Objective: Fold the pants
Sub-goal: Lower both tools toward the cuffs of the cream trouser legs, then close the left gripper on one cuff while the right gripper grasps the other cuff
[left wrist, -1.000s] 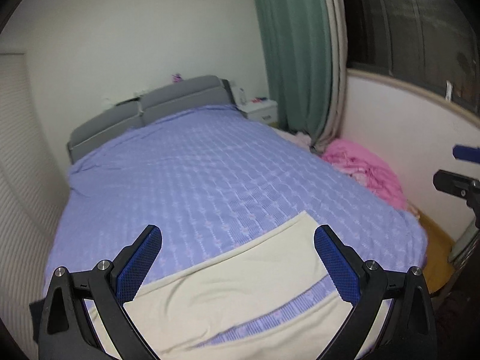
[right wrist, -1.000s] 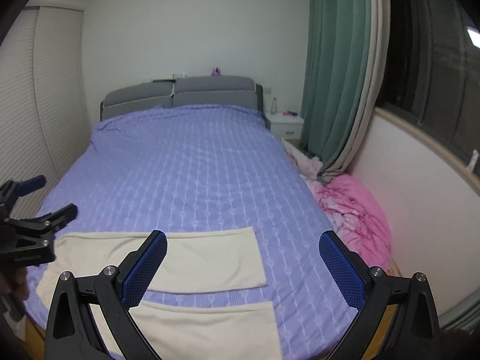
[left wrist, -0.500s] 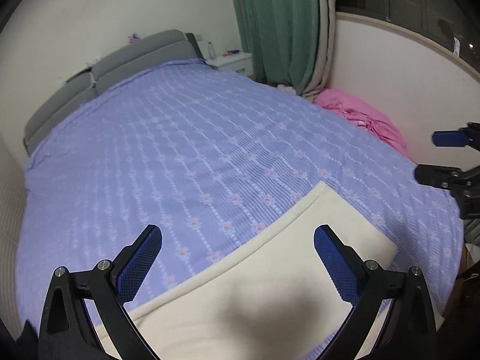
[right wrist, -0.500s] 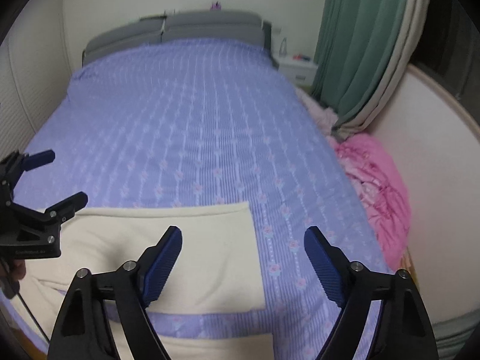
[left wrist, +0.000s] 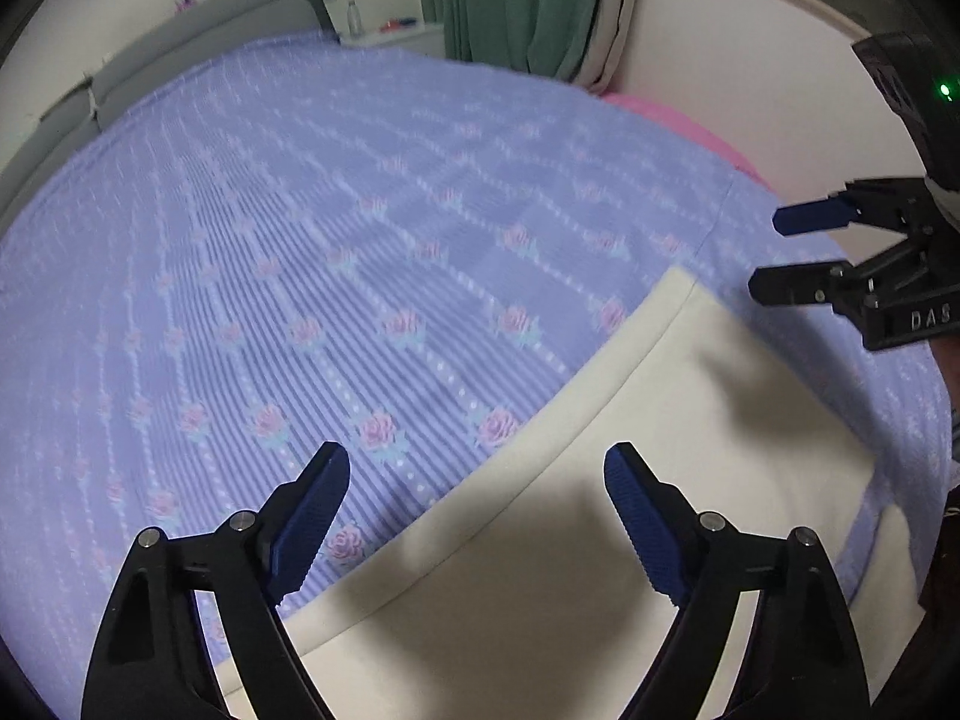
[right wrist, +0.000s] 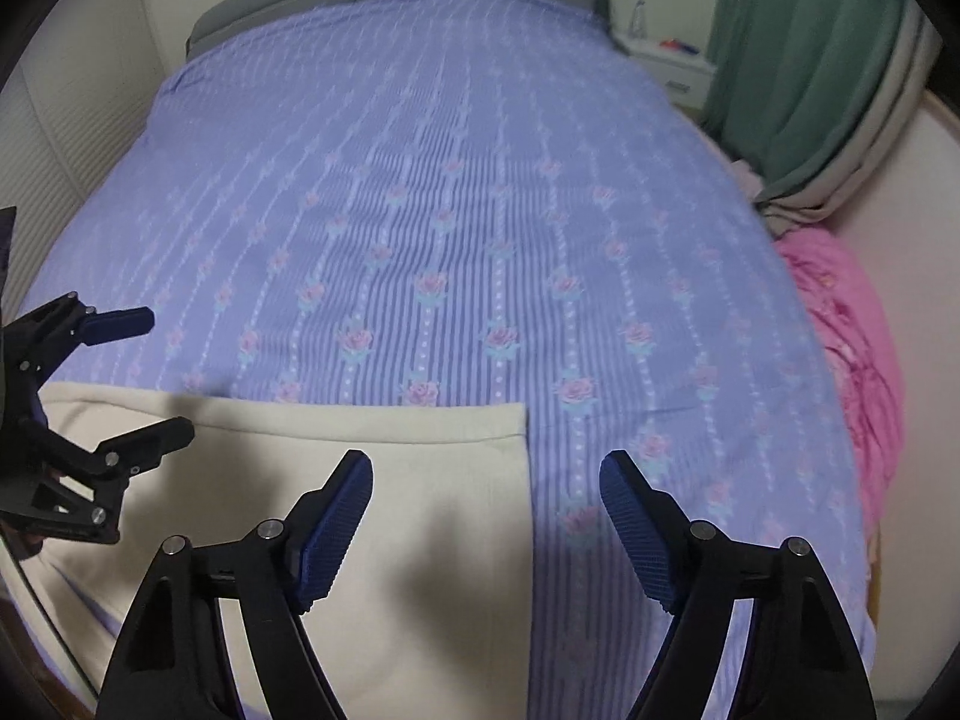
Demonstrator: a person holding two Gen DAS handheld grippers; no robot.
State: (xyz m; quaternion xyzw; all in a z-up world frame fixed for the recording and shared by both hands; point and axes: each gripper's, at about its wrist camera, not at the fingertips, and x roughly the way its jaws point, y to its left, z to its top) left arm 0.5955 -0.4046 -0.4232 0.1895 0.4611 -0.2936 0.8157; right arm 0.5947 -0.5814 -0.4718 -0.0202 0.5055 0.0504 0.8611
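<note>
Above the near end of the bed (left wrist: 336, 228), both hand-held grippers tilt steeply down toward the cream pants (right wrist: 420, 516), which lie flat on the purple flowered bedspread (right wrist: 456, 192). The left hand-held gripper (left wrist: 477, 480) has its jaws wide and closing, straddling the far edge of the pants without the pads touching the cloth. The right hand-held gripper (right wrist: 486, 480) also has wide, closing jaws, poised over the hem end of the pants and holding nothing.

Matt cream cloth pants (left wrist: 690, 420) lie on a ribbed, flower-printed lilac cloth bedspread (left wrist: 360, 210).
</note>
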